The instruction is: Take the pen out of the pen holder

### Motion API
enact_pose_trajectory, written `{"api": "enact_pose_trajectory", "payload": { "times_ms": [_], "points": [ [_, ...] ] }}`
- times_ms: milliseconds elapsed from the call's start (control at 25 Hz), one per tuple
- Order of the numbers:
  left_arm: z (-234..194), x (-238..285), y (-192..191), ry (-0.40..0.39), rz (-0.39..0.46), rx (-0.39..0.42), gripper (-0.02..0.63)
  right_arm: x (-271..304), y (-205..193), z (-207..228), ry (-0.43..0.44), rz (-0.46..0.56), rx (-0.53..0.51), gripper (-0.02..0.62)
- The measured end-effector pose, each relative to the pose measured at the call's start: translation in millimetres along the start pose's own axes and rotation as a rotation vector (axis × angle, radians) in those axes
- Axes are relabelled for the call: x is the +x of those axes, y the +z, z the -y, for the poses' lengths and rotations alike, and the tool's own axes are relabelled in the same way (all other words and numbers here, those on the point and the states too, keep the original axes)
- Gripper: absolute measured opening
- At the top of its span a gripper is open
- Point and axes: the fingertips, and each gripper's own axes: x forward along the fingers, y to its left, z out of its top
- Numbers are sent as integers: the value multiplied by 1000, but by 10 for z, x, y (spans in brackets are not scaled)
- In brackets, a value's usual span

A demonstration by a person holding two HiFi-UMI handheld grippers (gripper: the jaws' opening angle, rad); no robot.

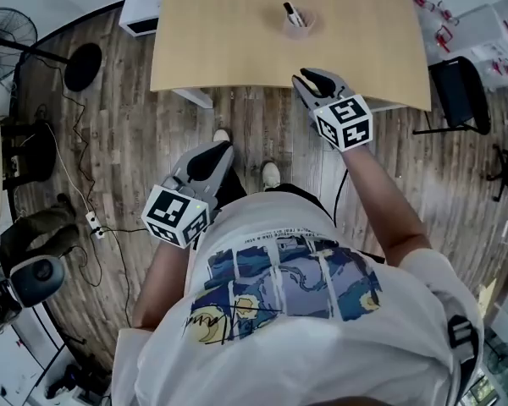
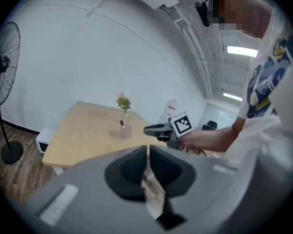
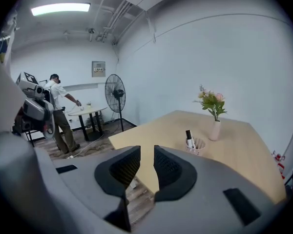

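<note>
The pen (image 1: 291, 13) stands in the pen holder (image 1: 300, 25) on the far part of the wooden table (image 1: 229, 49), near a vase of flowers (image 3: 214, 126). The right gripper (image 1: 304, 79) hovers at the table's near edge, jaws apart and empty (well short of the holder). The left gripper (image 1: 223, 148), jaws together, hangs over the plank floor (image 1: 127, 142).

Dark pen (image 1: 291, 13) aslant in small round pen holder (image 1: 302, 26) on table (image 1: 229, 32)
</note>
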Motion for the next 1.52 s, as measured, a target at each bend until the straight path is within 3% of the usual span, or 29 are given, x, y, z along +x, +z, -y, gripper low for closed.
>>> {"api": "enact_pose_trajectory", "payload": {
  "times_ms": [360, 840, 1120, 1200, 1520],
  "points": [
    [-1047, 237, 516, -114, -12, 53, 23, 983, 287, 844, -255, -54, 10, 80],
    [-1824, 383, 699, -263, -106, 93, 23, 1738, 130, 1572, -494, -181, 49, 106],
    [-2046, 405, 691, -287, -121, 90, 23, 1909, 29, 1741, -567, -227, 44, 106],
    [-2107, 424, 714, -287, -118, 84, 23, 1908, 35, 1774, -590, -231, 50, 75],
    [-2202, 484, 703, -313, -119, 75, 23, 1827, 173, 1755, -615, -171, 63, 64]
  ]
}}
